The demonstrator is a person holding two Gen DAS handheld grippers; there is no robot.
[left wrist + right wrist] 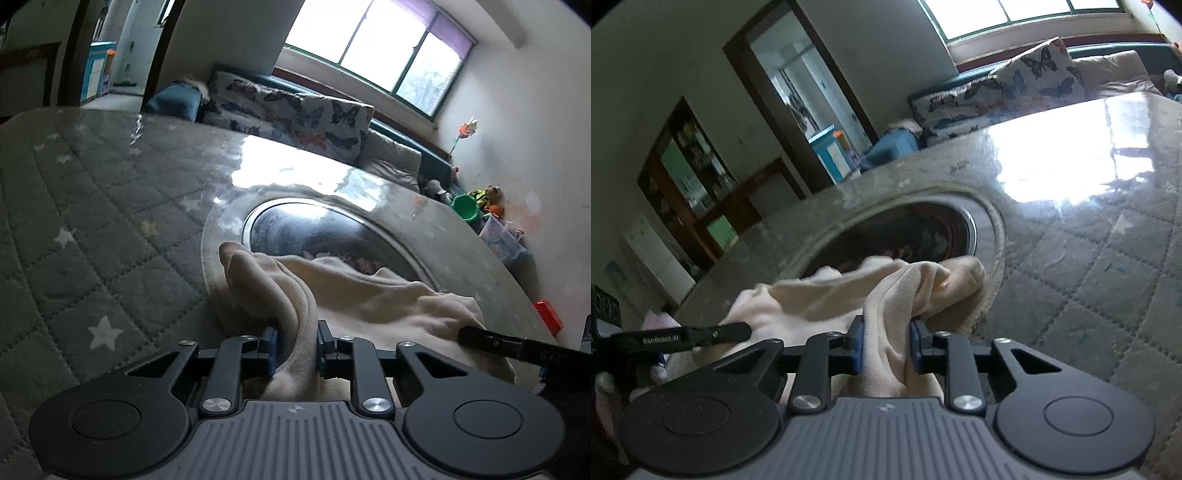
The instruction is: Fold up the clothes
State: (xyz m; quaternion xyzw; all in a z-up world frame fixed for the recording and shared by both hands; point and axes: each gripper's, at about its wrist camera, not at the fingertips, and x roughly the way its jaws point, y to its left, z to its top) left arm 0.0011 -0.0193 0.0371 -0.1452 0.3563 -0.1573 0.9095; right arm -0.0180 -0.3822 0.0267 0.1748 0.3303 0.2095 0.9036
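The cream garment [369,295] lies bunched on the table's [110,206] near edge beside the round dark inset [306,229], stretched between the 2 grippers, left gripper [297,347] and right gripper [886,345] each clamped narrowly on a fold.
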